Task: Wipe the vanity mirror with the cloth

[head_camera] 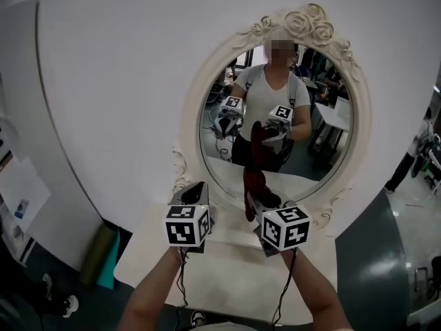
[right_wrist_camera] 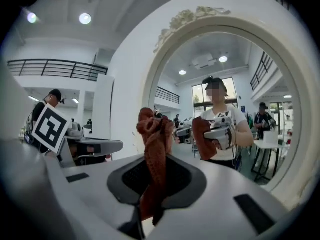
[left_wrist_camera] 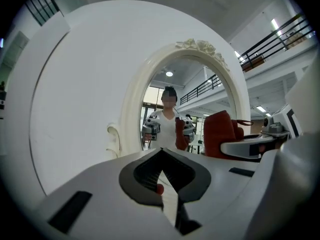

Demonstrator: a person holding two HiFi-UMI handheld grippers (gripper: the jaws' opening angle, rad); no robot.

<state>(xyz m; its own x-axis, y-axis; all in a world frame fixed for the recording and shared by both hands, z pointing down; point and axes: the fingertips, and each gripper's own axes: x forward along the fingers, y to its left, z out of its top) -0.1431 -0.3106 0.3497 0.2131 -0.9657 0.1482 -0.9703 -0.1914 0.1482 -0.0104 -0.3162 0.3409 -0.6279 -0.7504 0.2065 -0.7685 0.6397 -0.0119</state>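
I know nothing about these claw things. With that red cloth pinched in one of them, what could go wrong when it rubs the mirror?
The cloth is a narrow twisted bunch pinched in the right gripper; rubbing might drag it out, or let the hard jaws touch the mirror glass. A wide stroke could knock the carved frame. The left gripper, shut and empty, sits close beside it and could get bumped.

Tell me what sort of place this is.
Likely a large open workspace or hall, not a bedroom: a balcony railing overhead, ceiling lights, and desks reflected in the vanity mirror.
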